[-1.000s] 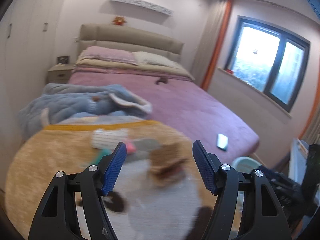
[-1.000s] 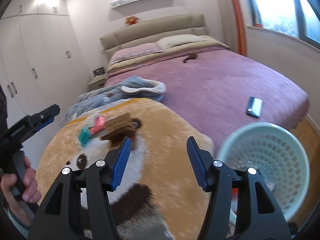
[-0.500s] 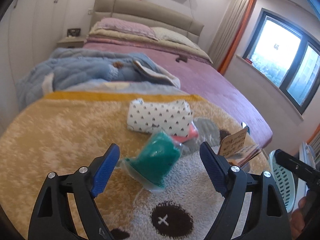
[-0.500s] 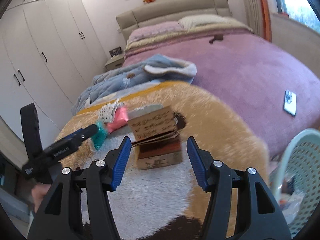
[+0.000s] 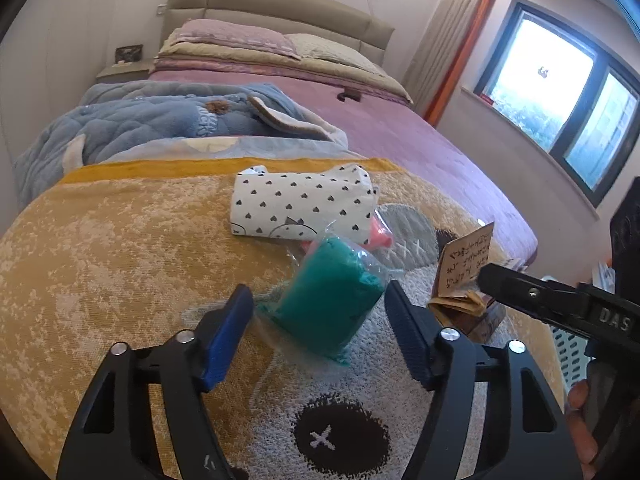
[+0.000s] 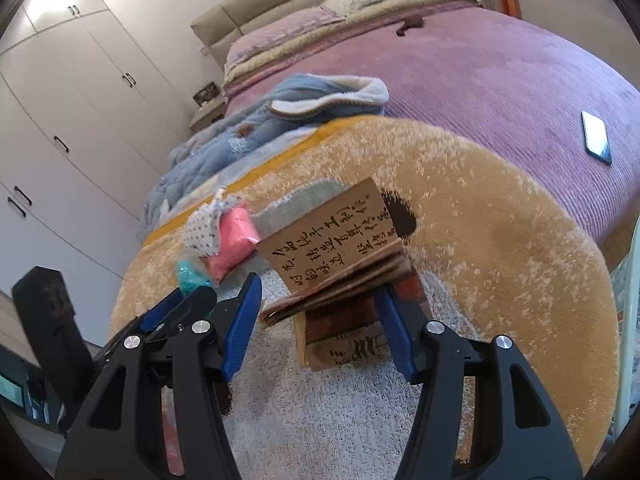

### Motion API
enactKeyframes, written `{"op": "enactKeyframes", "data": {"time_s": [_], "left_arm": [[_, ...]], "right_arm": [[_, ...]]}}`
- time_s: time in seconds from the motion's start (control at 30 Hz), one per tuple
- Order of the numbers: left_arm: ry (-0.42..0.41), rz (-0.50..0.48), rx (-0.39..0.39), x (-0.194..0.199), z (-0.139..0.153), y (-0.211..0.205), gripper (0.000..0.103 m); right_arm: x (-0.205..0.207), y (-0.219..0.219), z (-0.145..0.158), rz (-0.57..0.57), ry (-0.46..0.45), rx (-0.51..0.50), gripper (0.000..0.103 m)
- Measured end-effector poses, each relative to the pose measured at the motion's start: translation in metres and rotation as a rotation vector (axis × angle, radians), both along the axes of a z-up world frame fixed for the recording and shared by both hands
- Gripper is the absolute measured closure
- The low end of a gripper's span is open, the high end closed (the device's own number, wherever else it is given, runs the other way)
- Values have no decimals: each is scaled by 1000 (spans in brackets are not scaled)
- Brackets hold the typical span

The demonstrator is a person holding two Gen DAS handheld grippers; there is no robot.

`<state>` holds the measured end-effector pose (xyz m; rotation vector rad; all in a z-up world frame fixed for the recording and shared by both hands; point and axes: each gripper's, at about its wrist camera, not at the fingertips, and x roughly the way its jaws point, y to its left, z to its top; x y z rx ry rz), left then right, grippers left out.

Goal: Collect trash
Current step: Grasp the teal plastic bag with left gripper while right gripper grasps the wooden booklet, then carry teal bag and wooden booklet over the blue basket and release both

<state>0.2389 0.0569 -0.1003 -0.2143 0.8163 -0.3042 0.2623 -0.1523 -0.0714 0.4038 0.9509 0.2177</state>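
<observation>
Two grippers, both lower and nearer than a second ago: left gripper (image 5: 318,334), jaws closing astride the teal packet (image 5: 334,300) on the yellow blanket (image 5: 100,248), untouched; right gripper (image 6: 318,320), jaws narrowing around the brown cardboard box (image 6: 344,332), pickup imminent.

A bedroom: a wide bed (image 5: 404,136) under a mauve cover, with a padded beige headboard (image 5: 276,4), stands against a pale wall. White wardrobe doors (image 6: 80,92) line one side. A dark-framed window (image 5: 560,92) glares with daylight beside an orange-edged curtain (image 5: 452,36). A small nightstand (image 5: 124,74), perhaps wooden, sits by the headboard.
</observation>
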Motion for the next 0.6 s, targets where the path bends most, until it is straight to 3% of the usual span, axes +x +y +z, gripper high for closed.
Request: {"op": "enactKeyframes", "data": {"time_s": [0.1,0.17,0.3,0.4,0.6], "left_arm": [[-8,-3,18,-1,1,-4,40],[-16,-7,20,-3,2,-5,50],[-37,-20,29,-8,4,-9,58],[-34,-29,31,-12,6,-11,59],[-18,-41,3,-37,15,-13,59]], "right_arm": [[-1,-1,-8,9,34,3,73],[-4,-4,-9,17,38,25,80],[-18,-11,-3,30,10,16,93],[-31,-16,5,36,-17,-15,100],[-59,-31,20,80,-50,-63,100]]}}
